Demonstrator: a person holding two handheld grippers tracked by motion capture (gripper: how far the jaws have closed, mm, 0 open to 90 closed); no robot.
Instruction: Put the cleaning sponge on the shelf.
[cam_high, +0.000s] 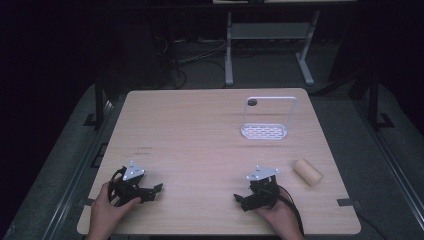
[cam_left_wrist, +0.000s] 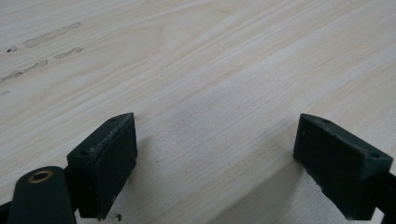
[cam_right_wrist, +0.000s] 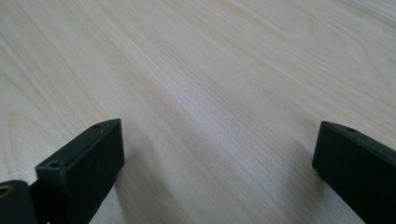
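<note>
My left gripper (cam_high: 156, 192) rests low over the near left of the wooden table (cam_high: 200, 140), held by a hand, jaws pointing inward. In the left gripper view its gripper (cam_left_wrist: 215, 161) stands open, bare wood between the pads. My right gripper (cam_high: 239, 200) sits at the near right in the other hand, also pointing inward. In the right gripper view that gripper (cam_right_wrist: 215, 168) is wide open over bare wood. A white wire rack (cam_high: 265, 120) stands upright at the far right. A pale wooden cylinder (cam_high: 307, 172) lies on its side to the right of my right gripper.
Small dark marks (cam_high: 142, 149) show on the tabletop left of centre. Beyond the far edge stand a metal frame (cam_high: 270, 45) and cables (cam_high: 200, 55) on the dark floor. Rails (cam_high: 80, 165) run along both table sides.
</note>
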